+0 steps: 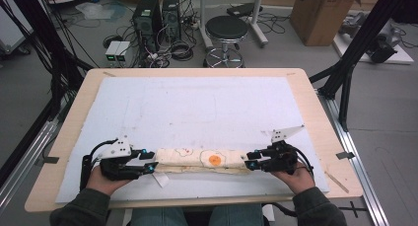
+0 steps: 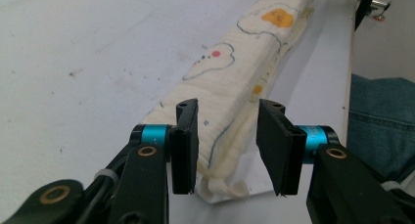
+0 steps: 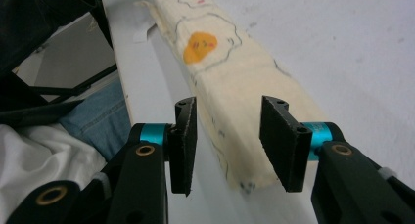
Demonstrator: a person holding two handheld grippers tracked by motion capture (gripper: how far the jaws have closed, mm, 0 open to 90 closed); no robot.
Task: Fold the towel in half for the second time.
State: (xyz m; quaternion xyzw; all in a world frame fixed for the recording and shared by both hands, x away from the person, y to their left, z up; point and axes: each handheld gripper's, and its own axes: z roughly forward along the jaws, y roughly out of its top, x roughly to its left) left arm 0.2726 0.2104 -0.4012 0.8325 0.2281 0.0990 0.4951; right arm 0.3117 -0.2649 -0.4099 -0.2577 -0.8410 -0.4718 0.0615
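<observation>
High view: a folded cloth (image 1: 202, 159) lies along the tabletop's (image 1: 305, 95) near edge; left claw (image 1: 149, 162) and right claw (image 1: 252, 160) sit spread at its ends; an uneven pinch could catch only top layers, so the fold may sag open.

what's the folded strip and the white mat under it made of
The strip looks like soft woven cotton cloth, matte cream with printed egg shapes: a fine crinkled weave and layered folded edges show. The mat looks like white foam or felt sheet, matte and scuffed; which one is unclear.
</observation>
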